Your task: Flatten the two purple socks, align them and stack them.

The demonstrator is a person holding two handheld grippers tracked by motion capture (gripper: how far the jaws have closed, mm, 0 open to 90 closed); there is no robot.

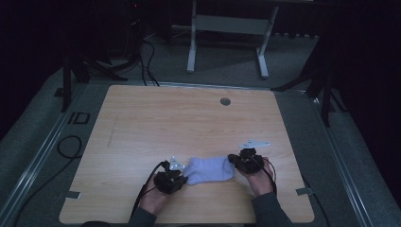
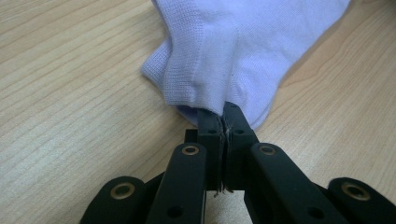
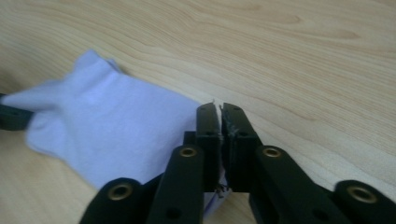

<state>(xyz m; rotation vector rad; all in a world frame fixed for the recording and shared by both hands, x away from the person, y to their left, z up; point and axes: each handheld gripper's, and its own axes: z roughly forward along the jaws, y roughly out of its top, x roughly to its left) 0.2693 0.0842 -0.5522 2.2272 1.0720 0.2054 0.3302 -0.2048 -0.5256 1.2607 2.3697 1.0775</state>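
Looks like a lab or test room, pretty dim. Bare wooden table (image 1: 198,123) with a cable grommet (image 1: 225,101) at the far edge, sitting on grey carpet (image 1: 302,142). Black cables (image 1: 146,61) snaking across the floor far left, white metal frame legs (image 1: 191,47) behind, dark tripod legs (image 1: 326,94) far right.

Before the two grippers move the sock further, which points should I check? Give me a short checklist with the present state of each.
1. Left gripper shut on the sock edge: ok.
2. Right gripper shut on the sock's other end: ok, fabric shows between its jaws.
3. Sock spread between both grippers, lying on the table: ok.
4. Table surface ahead free of objects: ok.
5. How many fabric layers each grip holds: cannot tell.
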